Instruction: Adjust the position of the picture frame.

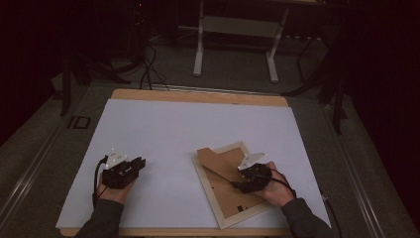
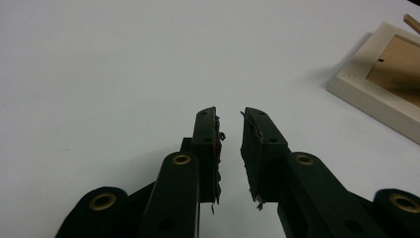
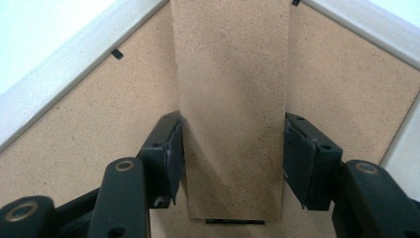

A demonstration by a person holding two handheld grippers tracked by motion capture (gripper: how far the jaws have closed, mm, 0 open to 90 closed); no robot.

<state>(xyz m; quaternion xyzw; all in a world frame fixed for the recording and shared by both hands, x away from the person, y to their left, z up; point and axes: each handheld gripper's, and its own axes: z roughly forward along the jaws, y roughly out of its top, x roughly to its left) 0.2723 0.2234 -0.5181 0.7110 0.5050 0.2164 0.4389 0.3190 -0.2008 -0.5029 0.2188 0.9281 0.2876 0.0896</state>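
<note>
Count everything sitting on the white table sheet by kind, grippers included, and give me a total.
Pale wooden picture frame, lying face down: 1
Brown fibreboard stand strut on its back: 1
Black two-jaw grippers: 2, left gripper, right gripper
Total: 4

Three cameras: one fixed overhead, one riding on each gripper.

The high view looks forward and down from the person's side, far enough to take in the whole table (image 1: 148, 129) and the floor beyond. The left gripper view sits low, looking along its jaws across the bare sheet, with the frame (image 2: 381, 84) at its right edge (the same frame (image 1: 230, 183) lies right of centre in the high view). The right gripper view looks steeply down, very close onto the frame's back (image 3: 99, 124) and stand (image 3: 230, 99).
</note>
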